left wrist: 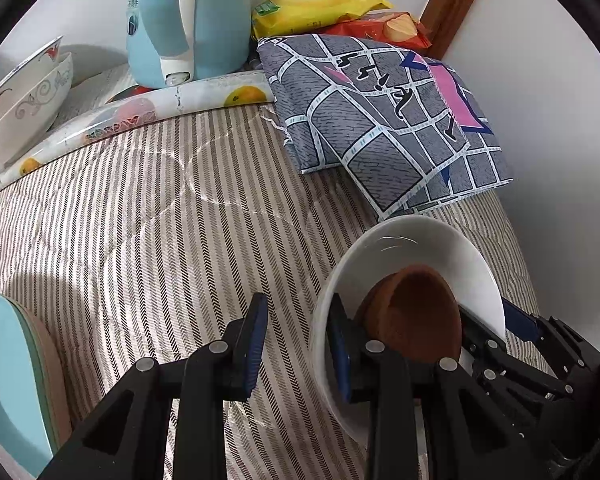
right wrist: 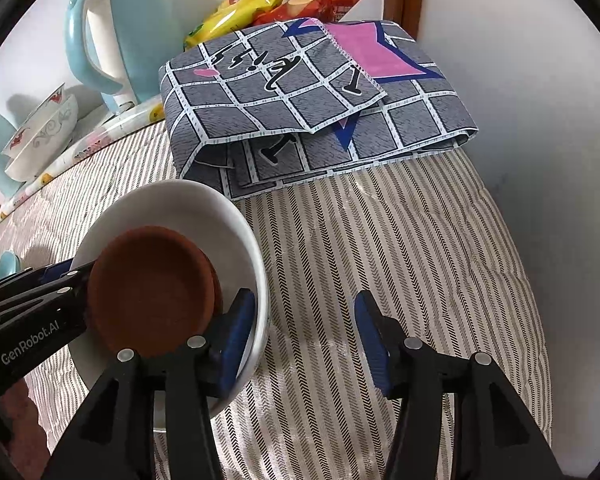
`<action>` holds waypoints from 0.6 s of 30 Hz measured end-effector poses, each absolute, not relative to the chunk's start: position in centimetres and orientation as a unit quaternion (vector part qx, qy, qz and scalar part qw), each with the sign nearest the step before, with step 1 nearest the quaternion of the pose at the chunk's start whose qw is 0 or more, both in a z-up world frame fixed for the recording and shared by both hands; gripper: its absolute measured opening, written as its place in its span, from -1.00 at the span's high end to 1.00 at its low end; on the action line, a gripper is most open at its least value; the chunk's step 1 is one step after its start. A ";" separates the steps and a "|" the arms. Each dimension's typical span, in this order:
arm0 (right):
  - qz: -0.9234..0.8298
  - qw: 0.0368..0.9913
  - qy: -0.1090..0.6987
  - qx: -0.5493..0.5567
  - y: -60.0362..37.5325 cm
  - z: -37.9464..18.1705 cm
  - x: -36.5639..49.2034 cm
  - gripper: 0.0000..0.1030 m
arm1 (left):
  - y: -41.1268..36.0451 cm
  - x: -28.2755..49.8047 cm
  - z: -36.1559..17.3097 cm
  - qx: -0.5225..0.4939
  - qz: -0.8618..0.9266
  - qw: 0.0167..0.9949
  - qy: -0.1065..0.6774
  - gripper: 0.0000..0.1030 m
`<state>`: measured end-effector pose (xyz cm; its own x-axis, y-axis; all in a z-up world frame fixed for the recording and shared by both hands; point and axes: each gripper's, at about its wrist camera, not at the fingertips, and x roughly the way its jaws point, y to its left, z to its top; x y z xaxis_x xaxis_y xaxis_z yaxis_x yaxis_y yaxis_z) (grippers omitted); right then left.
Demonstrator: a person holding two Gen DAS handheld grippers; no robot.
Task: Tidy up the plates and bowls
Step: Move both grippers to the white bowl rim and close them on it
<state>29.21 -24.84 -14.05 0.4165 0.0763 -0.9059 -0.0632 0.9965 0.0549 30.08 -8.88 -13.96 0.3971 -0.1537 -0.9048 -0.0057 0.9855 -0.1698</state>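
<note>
A white bowl sits on the striped quilt, and a brown clay saucer leans tilted inside it. My left gripper straddles the bowl's left rim. One finger is inside beside the saucer, the other stands clear outside, and quilt shows in the gap. My right gripper is open across the opposite rim, its inner finger over the bowl by the saucer and its outer finger above the quilt. Neither pair of pads presses on the bowl.
Stacked patterned bowls and a light-blue kettle stand at the back left. A folded grey checked cloth and snack bags lie behind. Light-blue dishes are at near left; a wall is close on the right.
</note>
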 end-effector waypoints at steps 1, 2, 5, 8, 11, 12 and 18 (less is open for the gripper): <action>0.042 0.842 0.538 0.008 -24.9 -14.1 29.2 0.00 | -8.9 30.1 -14.0 -0.073 -0.044 0.832 0.549 0.46; 0.042 0.842 0.538 0.010 -25.0 -14.1 29.2 0.00 | -8.9 30.1 -14.0 -0.072 -0.045 0.832 0.549 0.47; 0.045 0.842 0.537 0.019 -25.1 -14.0 29.1 0.01 | -9.0 30.2 -14.0 -0.069 -0.047 0.833 0.548 0.51; 0.052 0.843 0.534 0.027 -25.2 -14.0 28.9 0.16 | -9.0 30.1 -14.0 -0.073 -0.048 0.835 0.544 0.58; 0.066 0.843 0.532 0.038 -25.0 -13.9 28.8 0.41 | -9.1 29.9 -14.0 -0.077 -0.058 0.838 0.537 0.74; 0.072 0.844 0.530 0.041 -24.8 -13.9 28.8 0.53 | -9.1 29.8 -14.0 -0.079 -0.060 0.839 0.535 0.80; 0.068 0.850 0.521 0.039 -23.8 -13.7 28.7 0.77 | -9.5 29.6 -13.9 -0.079 -0.061 0.846 0.524 0.85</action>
<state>28.67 -23.80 -13.70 0.4483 0.1560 -0.8802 -0.0740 0.9878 0.1374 29.65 -9.45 -13.93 0.4439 -0.1870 -0.8764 0.0211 0.9799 -0.1984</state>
